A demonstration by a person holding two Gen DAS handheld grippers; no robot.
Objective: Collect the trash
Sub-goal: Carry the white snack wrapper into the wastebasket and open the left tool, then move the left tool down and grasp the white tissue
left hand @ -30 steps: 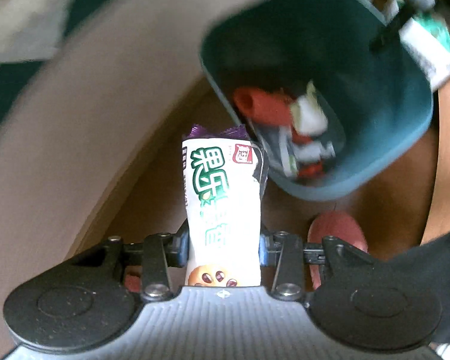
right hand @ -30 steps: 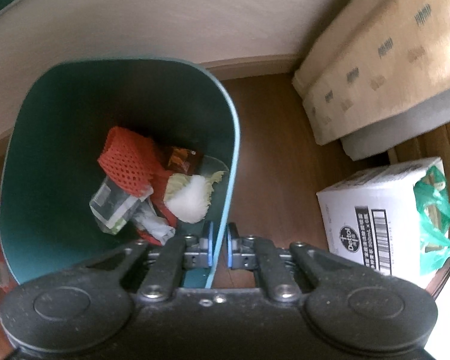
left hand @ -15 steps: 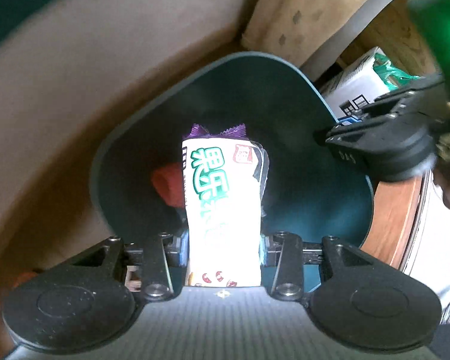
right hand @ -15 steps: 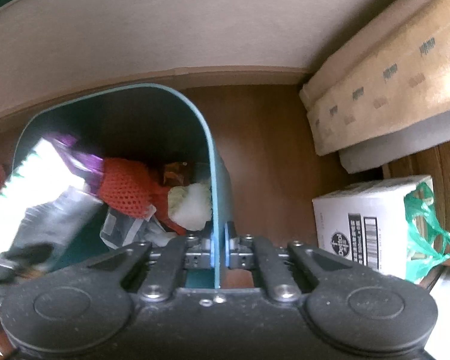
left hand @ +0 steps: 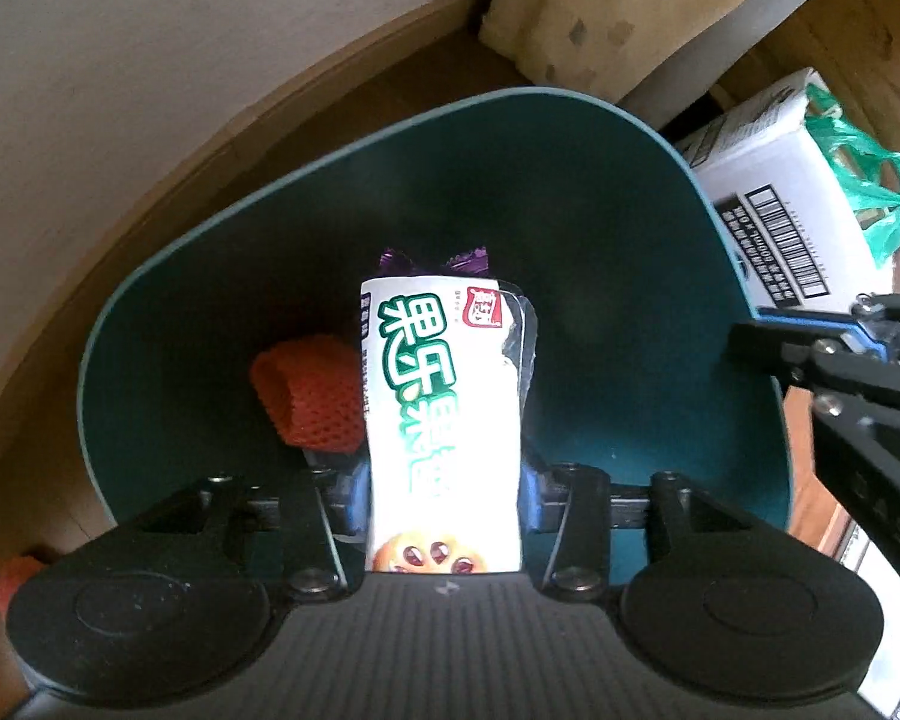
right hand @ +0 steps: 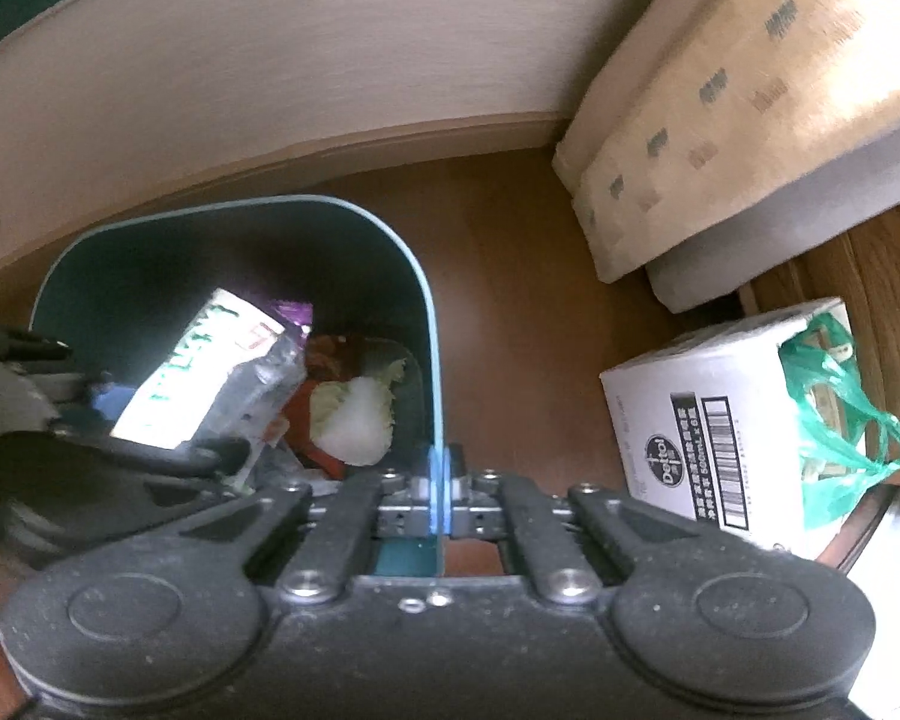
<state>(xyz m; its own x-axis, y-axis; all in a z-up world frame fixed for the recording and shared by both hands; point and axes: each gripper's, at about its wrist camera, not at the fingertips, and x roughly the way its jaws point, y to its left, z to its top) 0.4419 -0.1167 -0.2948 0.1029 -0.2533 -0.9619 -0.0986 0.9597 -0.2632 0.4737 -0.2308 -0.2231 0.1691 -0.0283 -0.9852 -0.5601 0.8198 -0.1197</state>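
Snack wrapper (left hand: 444, 414) over teal bin (left hand: 630, 276)

home | wooden floor (right hand: 510, 276) | trash bin (right hand: 432, 324) | Dettol carton (right hand: 708, 420)

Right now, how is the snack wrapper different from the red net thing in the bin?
The snack wrapper is white with green letters; the red net is orange-red mesh. The wrapper is pinched in the left gripper above the trash, while the net already lies down inside the bin. The wrapper is long and flat; the net looks bunched up. Both are over or in the same green bin.
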